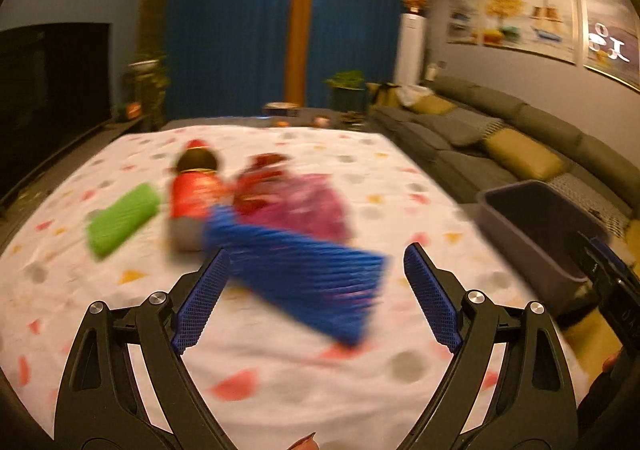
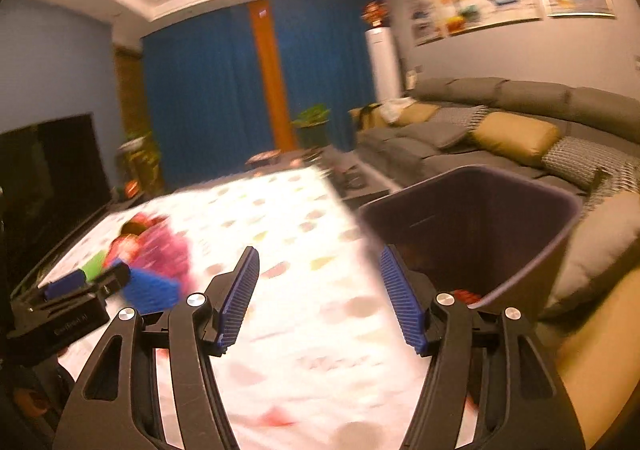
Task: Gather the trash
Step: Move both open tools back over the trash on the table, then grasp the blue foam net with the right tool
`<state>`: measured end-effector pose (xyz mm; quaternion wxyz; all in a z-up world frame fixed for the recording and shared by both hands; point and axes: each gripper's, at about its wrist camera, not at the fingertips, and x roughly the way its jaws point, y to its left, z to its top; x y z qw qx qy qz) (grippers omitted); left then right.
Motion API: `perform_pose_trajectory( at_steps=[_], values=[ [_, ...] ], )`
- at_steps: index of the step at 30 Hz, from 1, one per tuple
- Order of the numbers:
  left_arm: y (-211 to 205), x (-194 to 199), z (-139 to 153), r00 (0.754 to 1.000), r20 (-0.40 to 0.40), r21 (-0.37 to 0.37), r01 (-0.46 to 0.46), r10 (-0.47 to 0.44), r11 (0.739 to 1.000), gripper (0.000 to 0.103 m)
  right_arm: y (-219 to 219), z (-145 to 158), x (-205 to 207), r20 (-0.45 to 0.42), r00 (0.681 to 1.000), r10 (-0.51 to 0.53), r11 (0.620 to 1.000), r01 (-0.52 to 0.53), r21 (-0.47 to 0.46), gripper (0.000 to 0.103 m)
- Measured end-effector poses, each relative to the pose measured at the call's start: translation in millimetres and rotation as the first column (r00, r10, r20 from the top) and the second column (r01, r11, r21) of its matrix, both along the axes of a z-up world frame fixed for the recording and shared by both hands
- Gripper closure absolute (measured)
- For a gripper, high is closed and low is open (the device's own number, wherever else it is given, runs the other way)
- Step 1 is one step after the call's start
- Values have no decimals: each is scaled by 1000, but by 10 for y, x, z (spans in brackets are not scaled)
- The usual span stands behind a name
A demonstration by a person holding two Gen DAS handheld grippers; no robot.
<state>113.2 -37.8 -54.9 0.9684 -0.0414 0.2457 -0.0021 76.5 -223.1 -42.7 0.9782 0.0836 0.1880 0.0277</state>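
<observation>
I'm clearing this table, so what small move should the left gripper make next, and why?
Probably ease the left gripper forward and down onto the blue wrapper: its jaws are open, the wrapper lies just ahead between them, and the bin waits to the right.

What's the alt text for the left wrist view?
The open left tool hovers over a blue ribbed wrapper on a patterned tablecloth, nothing gripped. Behind it lie a pink wrapper, a red bottle and a green wrapper; a dark bin stands right.
</observation>
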Motion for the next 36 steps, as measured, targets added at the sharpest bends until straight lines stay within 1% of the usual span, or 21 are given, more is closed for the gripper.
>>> perform_pose_trajectory(
  at_steps=[1, 5, 8, 12, 18, 21, 27, 29, 31, 32, 35, 36],
  values=[
    [157, -47, -2, 999, -6, 1, -35, 35, 999, 16, 120, -18, 37, -12, 999, 39, 999, -39, 2, 40],
    [587, -167, 26, 993, -4, -10, -116, 116, 993, 16, 503, -89, 197, -56, 990, 132, 991, -133, -13, 40],
    [849, -256, 74, 986, 5, -27, -168, 168, 985, 16, 758, -154, 313, -88, 980, 179, 983, -182, -33, 40],
    [1112, -345, 95, 977, 9, -44, -214, 215, 976, 16, 1017, -224, 440, -121, 970, 210, 975, -217, -51, 40],
    [1291, -358, 85, 972, 11, -62, -234, 235, 970, 16, 1236, -342, 607, -164, 959, 233, 967, -246, -63, 40],
    [1330, -340, 78, 972, 11, -75, -234, 235, 969, 16, 1264, -363, 690, -180, 954, 241, 966, -253, -49, 40],
    [1363, -307, 67, 972, 13, -84, -231, 233, 969, 16, 1325, -421, 862, -234, 932, 277, 957, -291, -24, 41],
    [1369, -302, 57, 972, 9, -84, -234, 235, 969, 16, 1353, -431, 887, -244, 924, 296, 951, -309, -18, 49],
    [1379, -294, 44, 972, 5, -89, -236, 237, 968, 16, 1388, -442, 898, -256, 913, 316, 943, -332, -21, 61],
    [1380, -294, 39, 972, 4, -90, -236, 237, 968, 16, 1404, -444, 898, -258, 910, 325, 939, -342, -22, 63],
    [1376, -297, 37, 972, 4, -87, -235, 236, 968, 16, 1441, -439, 873, -250, 905, 345, 931, -363, -28, 76],
    [1381, -292, 37, 971, 3, -88, -237, 238, 968, 16, 1456, -438, 857, -249, 900, 358, 926, -376, -29, 84]
  ],
)
